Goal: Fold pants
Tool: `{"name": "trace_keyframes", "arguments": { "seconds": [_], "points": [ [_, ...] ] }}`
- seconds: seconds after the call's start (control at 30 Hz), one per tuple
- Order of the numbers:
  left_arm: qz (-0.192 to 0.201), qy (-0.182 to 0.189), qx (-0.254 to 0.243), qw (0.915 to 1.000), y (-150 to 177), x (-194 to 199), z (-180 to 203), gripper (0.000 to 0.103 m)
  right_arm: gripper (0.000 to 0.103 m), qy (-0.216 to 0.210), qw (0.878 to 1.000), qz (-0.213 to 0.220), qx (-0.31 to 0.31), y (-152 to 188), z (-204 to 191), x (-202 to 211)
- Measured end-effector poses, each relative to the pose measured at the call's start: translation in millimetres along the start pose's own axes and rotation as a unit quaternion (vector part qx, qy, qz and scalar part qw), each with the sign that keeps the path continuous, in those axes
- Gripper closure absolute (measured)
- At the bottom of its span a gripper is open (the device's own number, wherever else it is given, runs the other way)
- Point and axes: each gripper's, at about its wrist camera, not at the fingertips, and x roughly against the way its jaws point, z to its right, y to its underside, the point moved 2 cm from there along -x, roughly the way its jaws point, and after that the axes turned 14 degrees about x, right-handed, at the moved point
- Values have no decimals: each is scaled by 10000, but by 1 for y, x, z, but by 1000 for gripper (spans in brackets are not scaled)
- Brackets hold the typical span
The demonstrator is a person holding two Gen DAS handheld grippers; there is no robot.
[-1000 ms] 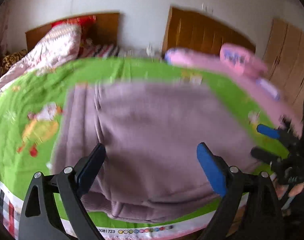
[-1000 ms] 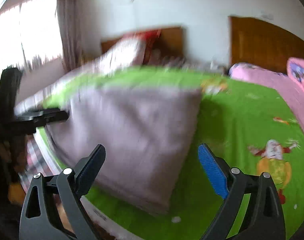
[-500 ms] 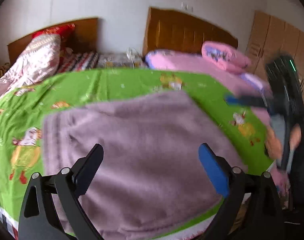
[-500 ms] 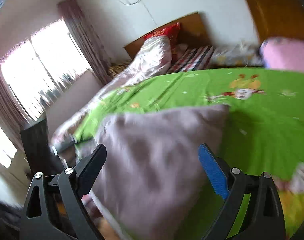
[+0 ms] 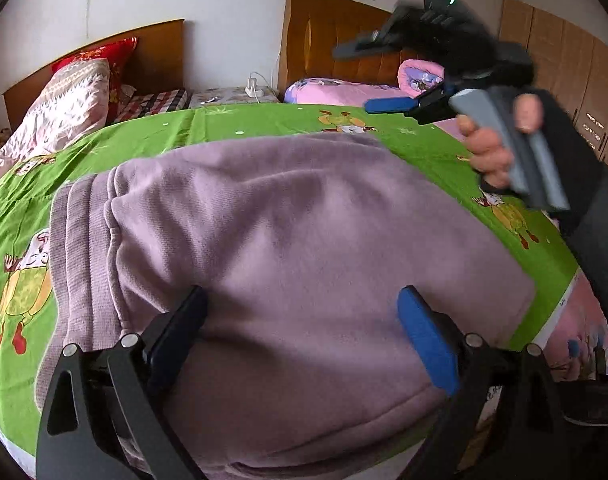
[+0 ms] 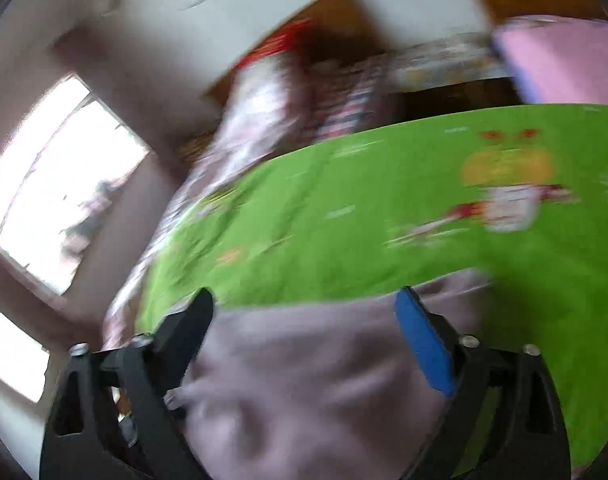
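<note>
Mauve pants are laid folded on the bed, both tools, left and right, are held released, and smoothing is judged all that remains.

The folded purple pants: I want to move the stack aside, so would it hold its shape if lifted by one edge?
Probably not. The pants look like soft fleece, rumpled and sagging over the green sheet, so the layers would likely droop and unfold. The thick layers suggest some weight. Both open grippers, left and right, together should manage.
</note>
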Motion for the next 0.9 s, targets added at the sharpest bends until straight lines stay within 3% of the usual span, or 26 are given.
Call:
{"name": "trace_keyframes", "arguments": {
  "seconds": [0.1,0.13,0.2,0.3,0.37,0.43,0.63,0.73,0.83,0.87,0.9],
  "points": [
    [42,-23,-22,10000,1,1,0,6,8,-600,9949,-713,377,12,-37,-44],
    [38,-33,-10,10000,1,0,0,6,8,-546,9918,-1042,506,15,-41,-66],
    [20,-44,-12,10000,2,1,1,6,8,-132,9906,-1283,456,11,-27,-90],
    [-13,-30,-34,10000,2,2,1,6,9,628,9941,-861,204,-14,-4,-92],
    [-35,-8,-12,10000,1,6,1,6,9,408,9982,-407,-179,-28,1,-78],
    [16,8,84,10000,-2,17,-1,6,8,111,9997,-219,-59,-28,-15,-64],
    [489,320,849,9947,-32,69,-26,4,7,854,9930,304,757,3,-50,12],
    [365,226,1095,9931,-58,64,-34,3,7,1204,9882,62,940,18,-55,17],
    [55,236,1194,9926,-79,41,-39,2,7,1186,9835,-423,1300,51,-64,4],
    [-151,25,1224,9924,-80,27,-44,2,7,1255,9795,-602,1455,61,-66,2],
    [-256,-171,1231,9919,-80,17,-49,2,7,1597,9681,-945,1685,77,-64,-14]
  ]
}}
